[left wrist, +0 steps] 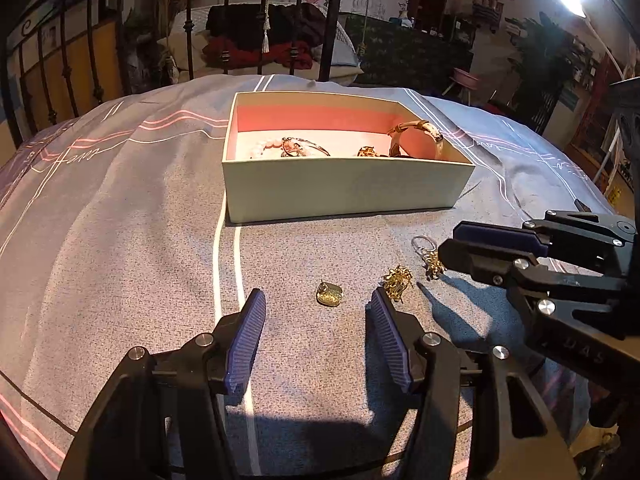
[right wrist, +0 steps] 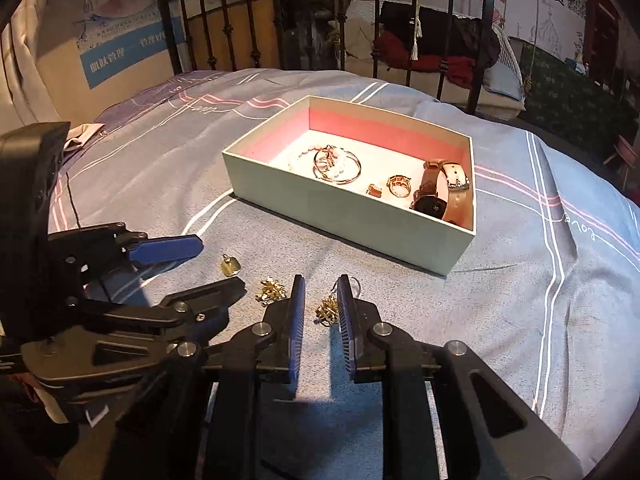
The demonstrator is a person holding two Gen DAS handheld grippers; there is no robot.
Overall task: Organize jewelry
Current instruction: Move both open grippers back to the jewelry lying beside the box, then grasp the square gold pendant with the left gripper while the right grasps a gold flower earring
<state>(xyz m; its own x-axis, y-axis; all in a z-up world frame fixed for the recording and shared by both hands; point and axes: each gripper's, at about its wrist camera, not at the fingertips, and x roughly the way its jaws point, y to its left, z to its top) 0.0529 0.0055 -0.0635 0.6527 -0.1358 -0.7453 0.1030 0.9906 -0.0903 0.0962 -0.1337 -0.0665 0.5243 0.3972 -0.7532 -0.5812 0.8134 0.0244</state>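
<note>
Three loose gold pieces are spread on the grey bedspread [left wrist: 120, 240] in front of the open box [left wrist: 344, 188] — a flat square pendant [left wrist: 330, 294], a tangled gold earring [left wrist: 398, 278], and a second gold earring on a silver hoop [right wrist: 329, 309]. The left claw [left wrist: 316, 312] is held wide open, low over the bed, with the square pendant framed between its blue pads and nothing gripped. The right claw [right wrist: 321, 312] is narrowed around the hooped earring, a gap showing on either side — contact cannot be told. Inside the pink-lined box are seen a pearl bracelet with bangles [right wrist: 336, 164], a gold ring [right wrist: 399, 185], and a tan-strapped watch [right wrist: 440, 194].
</note>
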